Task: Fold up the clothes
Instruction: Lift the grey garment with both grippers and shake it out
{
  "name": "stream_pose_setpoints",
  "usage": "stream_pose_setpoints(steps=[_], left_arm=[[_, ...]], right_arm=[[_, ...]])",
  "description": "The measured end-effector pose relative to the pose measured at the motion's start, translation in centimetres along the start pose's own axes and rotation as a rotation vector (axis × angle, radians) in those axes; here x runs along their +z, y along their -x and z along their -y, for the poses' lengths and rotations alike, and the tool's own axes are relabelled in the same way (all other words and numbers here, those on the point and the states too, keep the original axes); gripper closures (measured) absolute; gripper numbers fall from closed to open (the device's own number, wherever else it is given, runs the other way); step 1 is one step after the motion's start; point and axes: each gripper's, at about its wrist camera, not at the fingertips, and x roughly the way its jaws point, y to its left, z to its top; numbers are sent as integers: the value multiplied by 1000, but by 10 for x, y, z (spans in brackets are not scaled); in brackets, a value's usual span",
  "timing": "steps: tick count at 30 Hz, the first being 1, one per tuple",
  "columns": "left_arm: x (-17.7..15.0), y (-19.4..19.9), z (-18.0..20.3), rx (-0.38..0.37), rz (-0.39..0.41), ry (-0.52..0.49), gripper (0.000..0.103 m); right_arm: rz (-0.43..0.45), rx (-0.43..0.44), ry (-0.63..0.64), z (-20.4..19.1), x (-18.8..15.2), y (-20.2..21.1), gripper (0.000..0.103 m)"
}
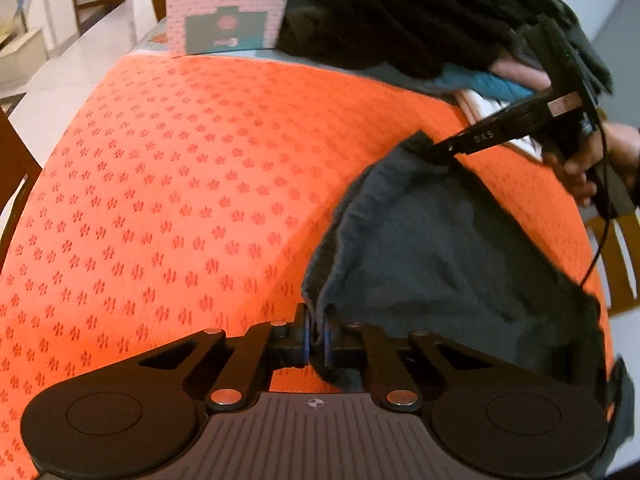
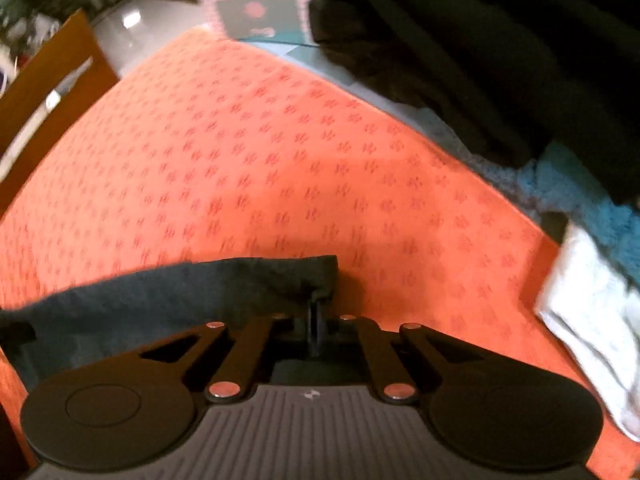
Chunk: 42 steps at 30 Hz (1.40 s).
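A dark grey garment [image 1: 432, 248] hangs stretched above the orange patterned tablecloth [image 1: 180, 184]. My left gripper [image 1: 318, 336] is shut on its near corner, the cloth pinched between the blue-edged pads. My right gripper [image 1: 436, 152], held by a hand [image 1: 592, 160], is shut on the far corner. In the right wrist view the right gripper [image 2: 318, 320] clamps the garment [image 2: 160, 304], which trails off to the left over the tablecloth [image 2: 280, 152].
A heap of dark clothes [image 1: 400, 12] with teal, pink and white pieces [image 1: 492, 84] lies at the back right. A pink and teal box [image 1: 228, 8] stands at the far edge. Wooden chairs [image 2: 44, 80] flank the table. A white folded cloth [image 2: 592, 320] lies right.
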Motion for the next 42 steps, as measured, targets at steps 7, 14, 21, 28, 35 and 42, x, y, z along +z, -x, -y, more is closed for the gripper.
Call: stream_pose_setpoints(steps=[7, 14, 21, 28, 35, 42], left_arm=[[-18, 8, -22, -20, -32, 78, 95], [-14, 25, -55, -71, 37, 111, 95], [1, 44, -123, 3, 119, 246, 95], [17, 59, -191, 75, 184, 365, 95], [30, 63, -251, 145, 207, 461, 95], [24, 41, -291, 221, 138, 559, 95]], right_arm=[[49, -106, 100, -32, -8, 31, 101], [141, -218, 298, -85, 48, 38, 101], [210, -270, 478, -150, 121, 14, 101], [264, -255, 599, -213, 194, -24, 101], [247, -204, 702, -260, 255, -79, 101], [199, -111, 774, -300, 282, -136, 101]])
